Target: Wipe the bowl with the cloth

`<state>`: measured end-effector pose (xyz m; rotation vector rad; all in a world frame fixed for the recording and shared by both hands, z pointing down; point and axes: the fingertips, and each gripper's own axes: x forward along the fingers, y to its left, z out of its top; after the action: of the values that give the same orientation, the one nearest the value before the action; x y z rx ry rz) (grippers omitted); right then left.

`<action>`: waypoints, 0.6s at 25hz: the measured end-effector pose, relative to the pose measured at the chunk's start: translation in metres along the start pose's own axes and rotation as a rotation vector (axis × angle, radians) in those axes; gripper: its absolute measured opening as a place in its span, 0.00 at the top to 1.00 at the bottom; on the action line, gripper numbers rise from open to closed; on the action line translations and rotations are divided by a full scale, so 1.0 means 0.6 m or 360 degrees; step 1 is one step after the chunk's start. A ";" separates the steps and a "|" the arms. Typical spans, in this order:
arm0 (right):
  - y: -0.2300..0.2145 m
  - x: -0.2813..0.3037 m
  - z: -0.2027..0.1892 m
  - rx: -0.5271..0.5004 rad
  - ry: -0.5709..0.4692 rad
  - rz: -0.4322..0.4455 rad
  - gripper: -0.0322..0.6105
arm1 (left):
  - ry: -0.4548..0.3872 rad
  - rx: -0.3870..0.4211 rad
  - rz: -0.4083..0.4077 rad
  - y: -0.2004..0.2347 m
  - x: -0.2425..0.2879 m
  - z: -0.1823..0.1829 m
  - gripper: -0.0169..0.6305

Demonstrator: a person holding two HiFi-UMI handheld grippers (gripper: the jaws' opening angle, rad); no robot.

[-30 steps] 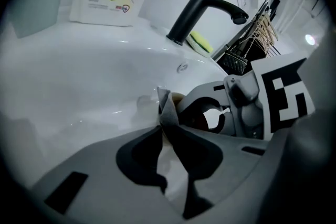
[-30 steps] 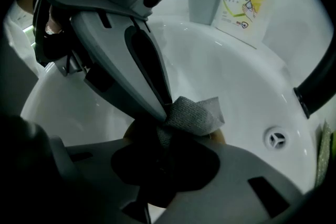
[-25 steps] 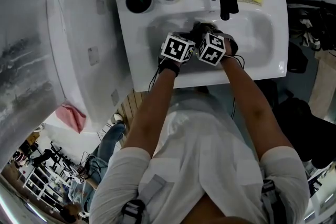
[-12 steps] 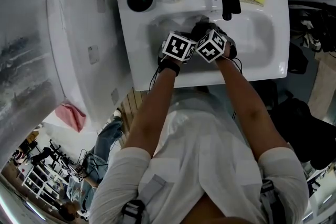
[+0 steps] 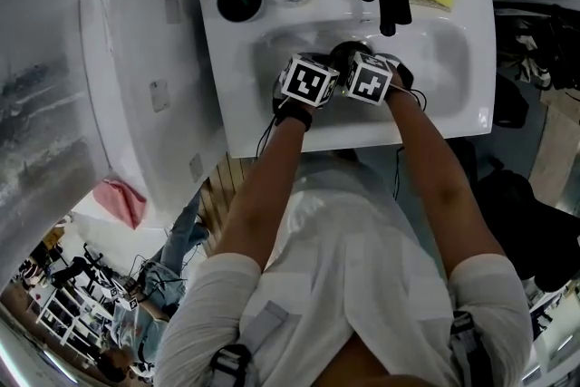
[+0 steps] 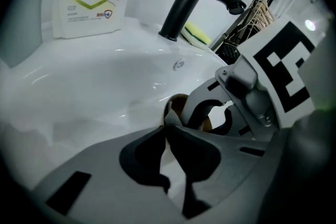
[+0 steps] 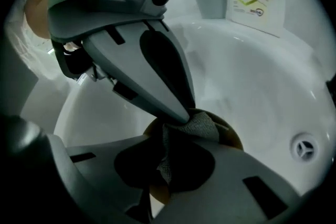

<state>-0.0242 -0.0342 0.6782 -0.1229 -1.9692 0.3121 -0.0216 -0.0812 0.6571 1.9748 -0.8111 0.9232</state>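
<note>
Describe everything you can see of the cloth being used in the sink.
The cloth is grey with a coarse, open weave, and it is bunched into a crumpled wad rather than spread flat. The right gripper has its jaws shut on it, with a fold hanging down between the pads. The cloth rests against the inside of the tan bowl, low in the white sink. In the head view it is hidden.
</note>
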 end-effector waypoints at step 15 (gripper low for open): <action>-0.084 -0.015 -0.050 0.0096 0.0337 -0.0582 0.88 | 0.0118 0.0104 0.0075 0.003 -0.013 -0.014 0.92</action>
<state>0.0098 -0.0796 0.6957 0.2330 -1.7296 0.1131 -0.0299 -0.0734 0.6552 1.9724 -0.7975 1.0568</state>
